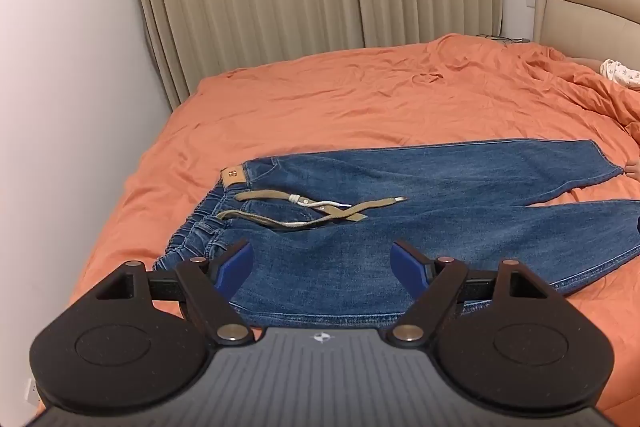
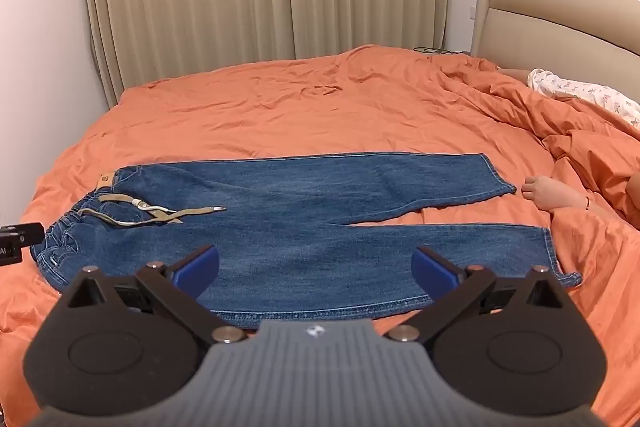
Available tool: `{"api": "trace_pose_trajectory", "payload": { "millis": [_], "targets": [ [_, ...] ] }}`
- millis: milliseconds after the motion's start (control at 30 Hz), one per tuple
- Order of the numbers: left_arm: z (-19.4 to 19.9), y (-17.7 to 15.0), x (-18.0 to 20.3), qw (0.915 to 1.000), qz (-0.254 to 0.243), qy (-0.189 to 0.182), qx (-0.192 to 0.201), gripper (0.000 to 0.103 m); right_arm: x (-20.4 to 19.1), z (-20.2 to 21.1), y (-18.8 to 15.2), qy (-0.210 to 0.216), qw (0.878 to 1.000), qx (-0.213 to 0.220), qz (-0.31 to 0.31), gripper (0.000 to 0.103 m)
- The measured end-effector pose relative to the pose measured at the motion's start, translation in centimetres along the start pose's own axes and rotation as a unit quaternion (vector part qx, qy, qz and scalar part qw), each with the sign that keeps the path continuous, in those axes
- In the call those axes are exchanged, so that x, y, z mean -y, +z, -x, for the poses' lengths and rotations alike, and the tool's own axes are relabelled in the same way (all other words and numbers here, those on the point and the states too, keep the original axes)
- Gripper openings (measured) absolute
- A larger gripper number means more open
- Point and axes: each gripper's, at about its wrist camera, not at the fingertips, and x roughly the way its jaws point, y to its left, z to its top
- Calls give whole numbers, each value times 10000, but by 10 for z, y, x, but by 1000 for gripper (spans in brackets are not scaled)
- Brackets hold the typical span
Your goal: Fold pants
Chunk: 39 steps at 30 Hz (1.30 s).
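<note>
The jeans (image 2: 288, 227) lie flat on the orange bed cover (image 2: 280, 107), waistband to the left, both legs running right. That layout gives you long straight edges to work with: near leg and far leg side by side, parted only from the crotch rightward, so a lengthwise fold of one leg over the other looks like the natural first step.

Your left gripper (image 1: 322, 261) hangs over the near edge of the seat area, jaws spread wide, nothing between the blue pads. Your right gripper (image 2: 316, 267) sits over the near leg about mid-length, also spread wide and empty. Both are tilted downward toward the denim, apart from it as far as I can judge; no fold started yet.

The drawstring (image 1: 316, 209) trails loose across the front, crossed over itself just right of the waistband. Tuck it or expect it to drag out when the cloth turns over.

Note the person's hand (image 2: 546, 195) resting on the cover just beyond the far leg's hem (image 2: 500, 173), with more of that person under the bedding to the right. Keep the right-hand swing clear of it.

Soft bedding below: the denim will sink under pressure, so pinch the edge rather than press.
</note>
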Motion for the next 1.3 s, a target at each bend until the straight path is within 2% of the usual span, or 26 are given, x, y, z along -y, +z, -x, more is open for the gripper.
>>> {"api": "trace_pose_trajectory", "payload": {
  "millis": [167,633,1300],
  "targets": [
    [-4,-3,5,9998,-133,99,-69,91,-1,1,-1,-9,10000,6,0,98],
    [-3,-7,5,9996,11,21,-298,91,0,0,3,-21,10000,-63,-41,98],
    [3,-6,2,9994,62,70,-342,91,-2,5,0,79,9999,-42,-46,98]
  ]
}}
